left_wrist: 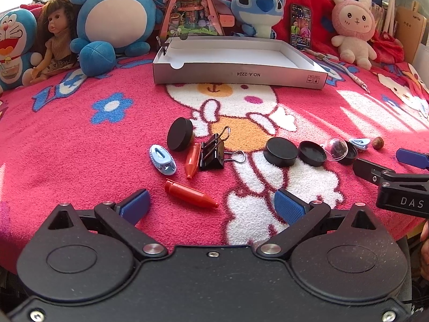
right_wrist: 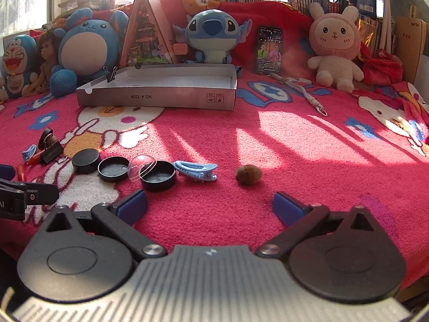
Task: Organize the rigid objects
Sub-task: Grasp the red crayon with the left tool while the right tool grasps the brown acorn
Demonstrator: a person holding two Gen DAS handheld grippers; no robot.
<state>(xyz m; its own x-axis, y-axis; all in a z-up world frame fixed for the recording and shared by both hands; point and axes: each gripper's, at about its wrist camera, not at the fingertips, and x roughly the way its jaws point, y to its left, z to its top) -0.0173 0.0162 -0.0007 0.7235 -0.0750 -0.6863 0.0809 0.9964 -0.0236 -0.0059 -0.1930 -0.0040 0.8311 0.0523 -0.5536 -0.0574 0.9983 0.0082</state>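
Note:
Small hard items lie scattered on a pink blanket. In the left wrist view my left gripper [left_wrist: 211, 205] is open and empty, just short of a red whistle [left_wrist: 189, 193]. Beyond it lie a second red whistle [left_wrist: 192, 160], a black binder clip [left_wrist: 213, 153], a blue hair clip [left_wrist: 162, 159] and black round lids [left_wrist: 179, 133] [left_wrist: 280, 151]. In the right wrist view my right gripper [right_wrist: 209, 205] is open and empty, near a brown nut [right_wrist: 248, 174], a blue hair clip [right_wrist: 195, 170], an open black case [right_wrist: 158, 178] and a clear dome [right_wrist: 140, 169]. An empty silver box [left_wrist: 238, 73] [right_wrist: 161, 96] stands behind.
Plush toys, a doll [left_wrist: 55, 40], a triangular toy house [left_wrist: 191, 8] and a phone [left_wrist: 300, 25] line the back. A cord [right_wrist: 308, 94] lies right of the box. A binder clip [right_wrist: 111, 73] grips the box's left corner. The right gripper's finger [left_wrist: 411, 157] shows in the left wrist view.

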